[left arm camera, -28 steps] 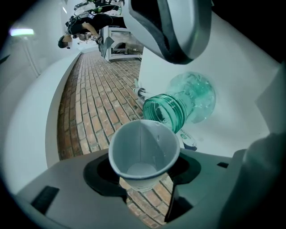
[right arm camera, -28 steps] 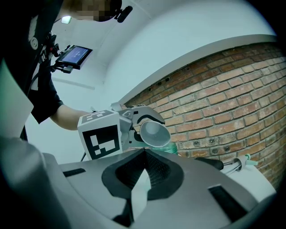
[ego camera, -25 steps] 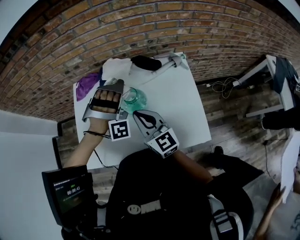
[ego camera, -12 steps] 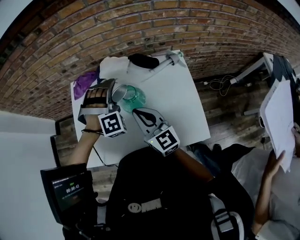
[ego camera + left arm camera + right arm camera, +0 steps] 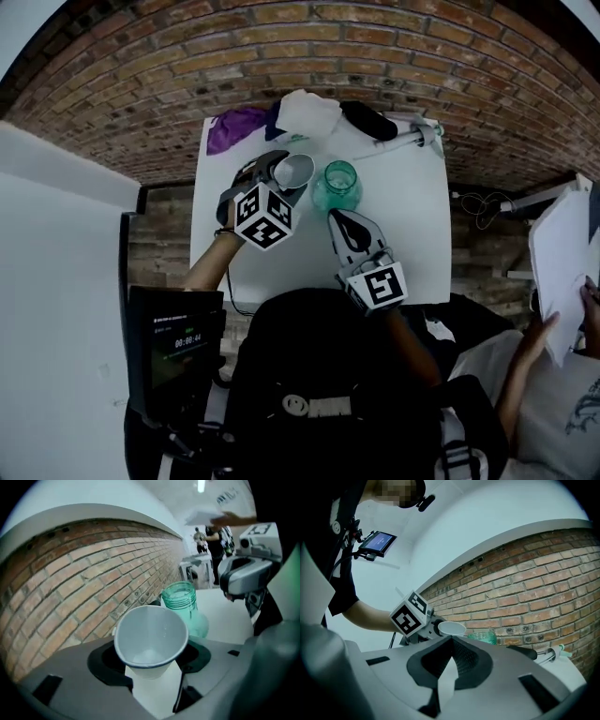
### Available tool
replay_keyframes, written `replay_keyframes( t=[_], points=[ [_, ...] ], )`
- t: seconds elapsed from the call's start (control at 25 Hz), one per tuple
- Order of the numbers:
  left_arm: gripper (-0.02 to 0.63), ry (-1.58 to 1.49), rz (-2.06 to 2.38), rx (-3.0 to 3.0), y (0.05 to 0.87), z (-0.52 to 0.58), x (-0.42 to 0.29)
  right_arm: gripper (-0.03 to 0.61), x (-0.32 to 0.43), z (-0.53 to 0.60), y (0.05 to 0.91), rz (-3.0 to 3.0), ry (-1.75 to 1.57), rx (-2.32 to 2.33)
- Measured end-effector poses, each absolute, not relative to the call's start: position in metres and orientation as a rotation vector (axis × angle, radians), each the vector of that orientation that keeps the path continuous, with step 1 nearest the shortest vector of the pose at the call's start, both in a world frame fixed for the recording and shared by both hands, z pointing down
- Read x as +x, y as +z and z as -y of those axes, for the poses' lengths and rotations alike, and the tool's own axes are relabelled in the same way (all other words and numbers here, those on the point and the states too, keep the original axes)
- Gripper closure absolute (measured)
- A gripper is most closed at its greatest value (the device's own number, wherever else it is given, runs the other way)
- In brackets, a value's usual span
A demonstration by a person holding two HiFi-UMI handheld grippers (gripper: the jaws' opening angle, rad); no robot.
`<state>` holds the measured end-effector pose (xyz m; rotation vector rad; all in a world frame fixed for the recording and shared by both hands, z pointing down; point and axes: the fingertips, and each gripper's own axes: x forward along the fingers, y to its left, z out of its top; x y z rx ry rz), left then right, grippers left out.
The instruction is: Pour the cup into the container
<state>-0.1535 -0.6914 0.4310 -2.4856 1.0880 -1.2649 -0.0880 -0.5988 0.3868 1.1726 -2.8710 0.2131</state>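
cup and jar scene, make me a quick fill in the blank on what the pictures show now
The left claw is shut on the ____ cup.
In the head view the green jar stands to the cup's ____.
The right claw holds ____.
The wall behind the table is ____.
Missing: white; right; nothing; brick.

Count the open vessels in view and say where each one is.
2. The white cup is held in the left gripper, over the table. The green jar stands on the table, just right of it in the head view. None seems hidden.
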Motion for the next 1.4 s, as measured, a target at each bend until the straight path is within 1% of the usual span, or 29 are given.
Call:
replay_keyframes(
  t=[0.12, 0.24, 0.56, 0.8, 1.4],
  points=[
    [0.332, -1.045, -1.220, -2.731, 0.439, 0.682, -0.153, 0.578, -0.092, 0.599, 0.385, 2.883, 0.206, 1.165],
    [0.332, -0.881, -1.319, -2.852, 0.445, 0.677, -0.157, 0.578, -0.099, 0.600, 0.384, 2.886, 0.196, 1.151],
    [0.332, -0.697, -1.472, -2.938, 0.446, 0.670, -0.168, 0.578, -0.110, 0.595, 0.383, 2.876, 0.199, 1.128],
    [0.332, -0.668, -1.528, -2.942, 0.459, 0.665, -0.167, 0.578, -0.110, 0.595, 0.386, 2.860, 0.217, 1.118],
    [0.331, -0.754, -1.642, -2.941, 0.531, 0.648, -0.182, 0.578, -0.117, 0.596, 0.394, 2.827, 0.225, 1.101]
  ],
)
